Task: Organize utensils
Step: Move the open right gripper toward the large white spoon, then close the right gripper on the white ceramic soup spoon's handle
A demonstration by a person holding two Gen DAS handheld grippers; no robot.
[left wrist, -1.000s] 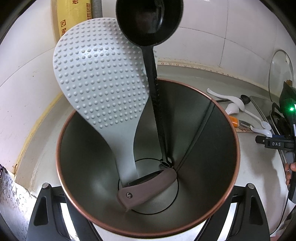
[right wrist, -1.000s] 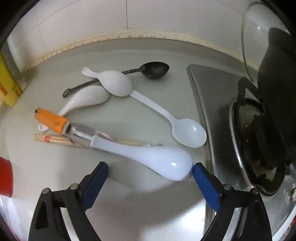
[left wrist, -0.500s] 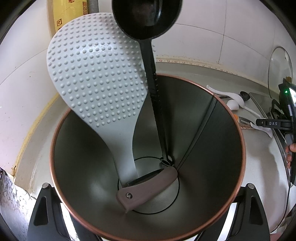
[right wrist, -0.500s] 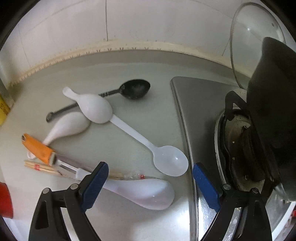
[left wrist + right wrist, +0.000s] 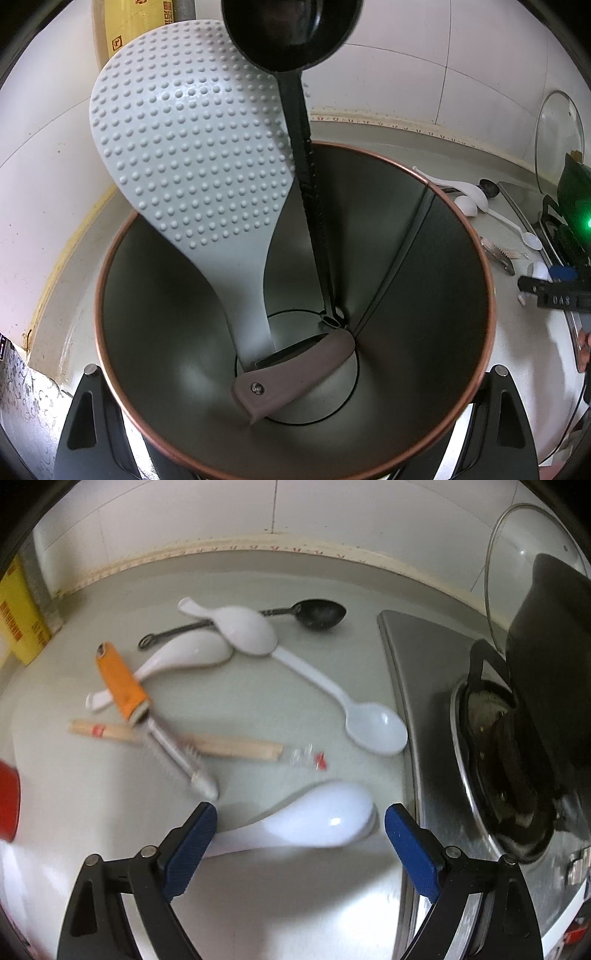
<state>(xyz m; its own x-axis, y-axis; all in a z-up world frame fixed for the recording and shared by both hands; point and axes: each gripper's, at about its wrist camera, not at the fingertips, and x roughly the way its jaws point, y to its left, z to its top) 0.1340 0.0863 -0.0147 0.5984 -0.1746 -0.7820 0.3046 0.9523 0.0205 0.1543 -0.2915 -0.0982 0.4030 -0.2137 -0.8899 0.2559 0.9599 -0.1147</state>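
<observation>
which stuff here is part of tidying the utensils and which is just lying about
Part of the job:
- metal holder, gripped by the left gripper
- grey rice paddle, black ladle, brown-handled knife, already in it
- white soup spoons, black spoon, plastic spoon, orange-handled peeler, chopsticks, loose on the counter
- right gripper, open

Lying about:
- stove
- black pot
- glass lid
- yellow box

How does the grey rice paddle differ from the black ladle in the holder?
The grey rice paddle has a flat head covered in bumps; the black ladle has a deep, smooth, glossy bowl. The paddle's handle is broad and pale; the ladle's is thin and dark. Both stand handle down, heads above the rim of the metal holder.
</observation>
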